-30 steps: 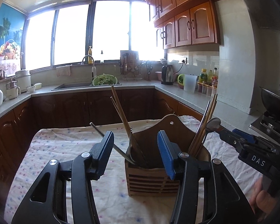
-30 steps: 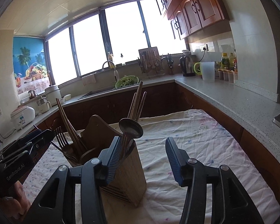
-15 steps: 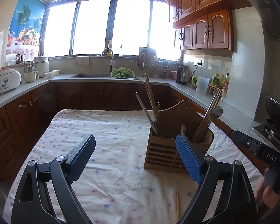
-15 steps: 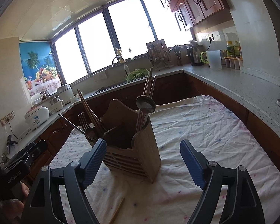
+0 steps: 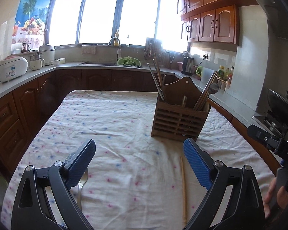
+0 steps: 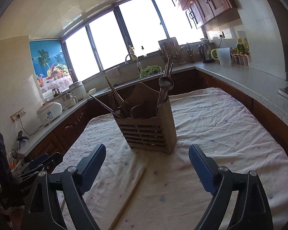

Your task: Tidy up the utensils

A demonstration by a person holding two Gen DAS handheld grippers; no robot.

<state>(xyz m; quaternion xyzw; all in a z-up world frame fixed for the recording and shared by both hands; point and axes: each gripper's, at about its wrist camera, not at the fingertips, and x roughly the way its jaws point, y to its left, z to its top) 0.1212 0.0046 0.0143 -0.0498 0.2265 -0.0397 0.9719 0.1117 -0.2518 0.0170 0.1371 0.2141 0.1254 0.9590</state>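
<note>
A wooden utensil holder [image 5: 179,117] was seen standing upright on a table [image 5: 113,118] covered with a white cloth dotted in pink and blue. Chopsticks [image 5: 157,76] and a fork were held in its left compartment, while more chopsticks and a metal spoon [image 5: 213,88] leaned out of its right one. The left tongs [image 5: 139,162] were held wide apart above the cloth, with nothing gripped between them. A single wooden chopstick [image 5: 184,187] lay loose on the cloth just inside the right-hand pad, and a metal spoon handle [image 5: 80,189] was partly hidden beneath the left-hand pad. The right tongs [image 6: 147,164] were likewise spread wide and empty, the holder being framed between them but well apart from both pads. The loose chopstick was seen lying diagonally in front of them.
</note>
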